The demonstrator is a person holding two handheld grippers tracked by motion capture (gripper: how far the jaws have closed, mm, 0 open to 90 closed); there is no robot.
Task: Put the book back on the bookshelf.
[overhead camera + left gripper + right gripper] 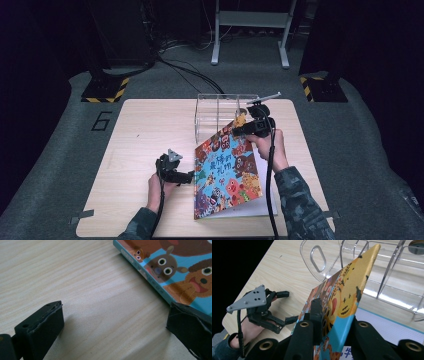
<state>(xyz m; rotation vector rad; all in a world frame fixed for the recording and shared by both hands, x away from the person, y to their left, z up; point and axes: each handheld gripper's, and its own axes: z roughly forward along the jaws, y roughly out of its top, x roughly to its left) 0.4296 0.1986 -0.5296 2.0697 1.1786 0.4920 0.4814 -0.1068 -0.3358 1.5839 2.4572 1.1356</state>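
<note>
A picture book (227, 172) with a bright cartoon-animal cover lies on the right half of the wooden table (145, 130), its far corner raised. My right gripper (239, 131) is shut on that raised corner; in the right gripper view the book (347, 287) stands tilted between the jaws of the right gripper (337, 322). A white page (262, 205) shows underneath. My left gripper (191, 176) rests open on the table at the book's left edge. In the left gripper view the left gripper (115, 315) has bare wood between its jaws, the book's edge (175, 267) beside one jaw. From the right gripper view, the left gripper (288, 307) is spread wide.
A clear plastic divided organizer (220, 107) stands at the table's far edge, just behind the raised book corner; its walls (387, 270) show in the right gripper view. The table's left half is bare wood. Cables and stand feet (105, 90) lie on the floor beyond.
</note>
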